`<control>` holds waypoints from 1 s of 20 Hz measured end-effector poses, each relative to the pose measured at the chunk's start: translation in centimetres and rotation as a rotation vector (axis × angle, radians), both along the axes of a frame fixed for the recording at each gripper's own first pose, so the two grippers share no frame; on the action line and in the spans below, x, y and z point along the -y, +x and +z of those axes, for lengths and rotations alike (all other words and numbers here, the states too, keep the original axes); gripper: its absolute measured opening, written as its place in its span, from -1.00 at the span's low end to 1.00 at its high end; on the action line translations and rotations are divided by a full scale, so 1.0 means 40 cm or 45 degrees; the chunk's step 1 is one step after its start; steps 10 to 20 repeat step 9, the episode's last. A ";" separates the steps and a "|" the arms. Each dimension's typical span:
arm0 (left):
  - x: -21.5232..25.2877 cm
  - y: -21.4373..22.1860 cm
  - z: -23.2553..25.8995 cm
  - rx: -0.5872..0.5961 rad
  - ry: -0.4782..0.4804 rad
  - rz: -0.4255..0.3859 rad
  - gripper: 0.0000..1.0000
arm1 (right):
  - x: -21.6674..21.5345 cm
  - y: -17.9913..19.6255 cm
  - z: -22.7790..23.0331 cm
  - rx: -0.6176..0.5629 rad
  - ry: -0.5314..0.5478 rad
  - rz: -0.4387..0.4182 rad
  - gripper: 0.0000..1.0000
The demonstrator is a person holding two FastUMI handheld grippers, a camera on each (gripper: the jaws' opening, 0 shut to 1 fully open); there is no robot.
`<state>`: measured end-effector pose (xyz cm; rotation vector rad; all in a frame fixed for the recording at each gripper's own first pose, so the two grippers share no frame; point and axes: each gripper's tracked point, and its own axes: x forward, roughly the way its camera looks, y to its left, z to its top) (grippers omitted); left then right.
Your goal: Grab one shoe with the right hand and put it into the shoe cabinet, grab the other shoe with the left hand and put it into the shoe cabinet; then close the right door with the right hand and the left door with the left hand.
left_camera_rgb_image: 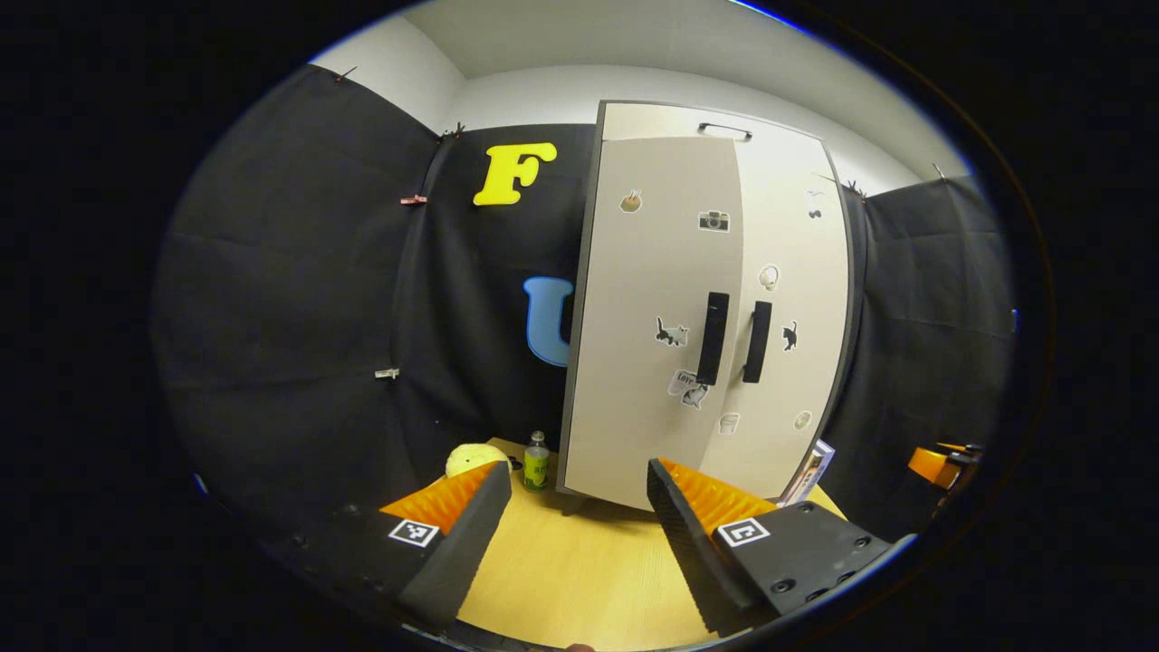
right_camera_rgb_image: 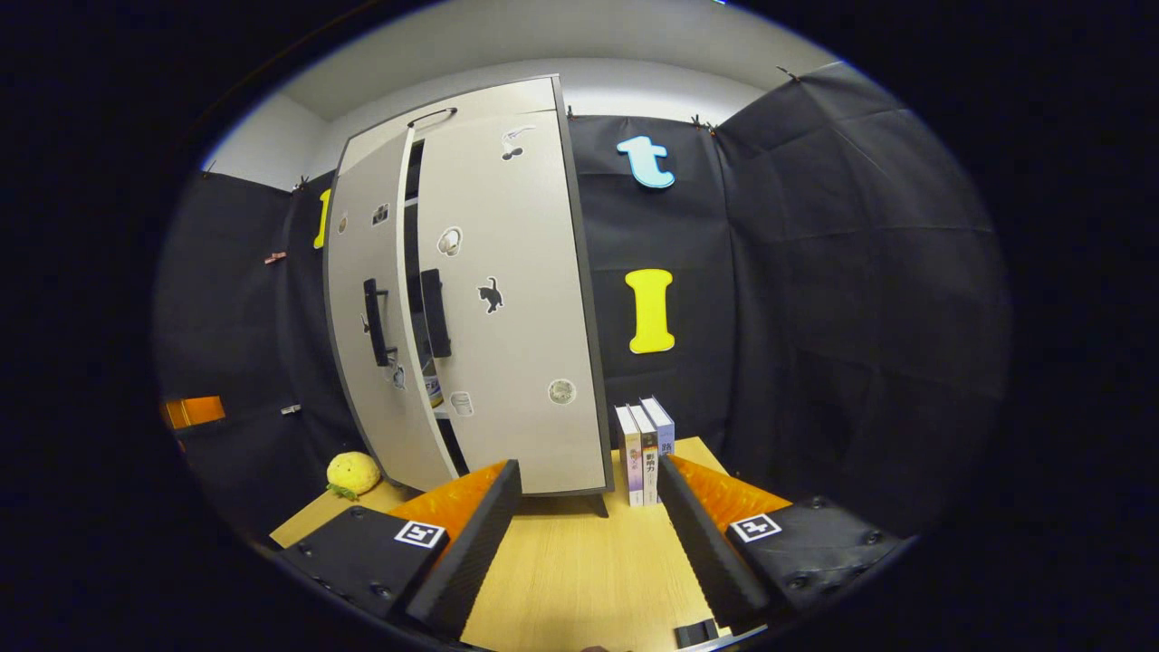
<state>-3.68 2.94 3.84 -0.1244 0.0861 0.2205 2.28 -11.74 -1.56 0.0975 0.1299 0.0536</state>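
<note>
Cabinet (right_camera_rgb_image: 507,299) L door (right_camera_rgb_image: 367,317) ajar

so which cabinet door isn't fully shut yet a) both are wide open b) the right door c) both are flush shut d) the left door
d: in the right gripper view the left door stands slightly ajar, with a dark gap along its edge showing the inside, while the right door sits closed against the shoe cabinet.
</note>
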 end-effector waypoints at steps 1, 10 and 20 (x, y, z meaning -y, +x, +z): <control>0.007 -0.024 -0.002 0.013 0.000 -0.019 0.91 | -0.016 -0.028 0.003 0.014 0.023 0.003 0.97; 0.036 -0.157 -0.064 0.050 -0.046 -0.111 0.90 | -0.054 -0.220 -0.045 0.015 -0.018 -0.019 0.96; 0.036 -0.157 -0.064 0.050 -0.046 -0.111 0.90 | -0.054 -0.220 -0.045 0.015 -0.018 -0.019 0.96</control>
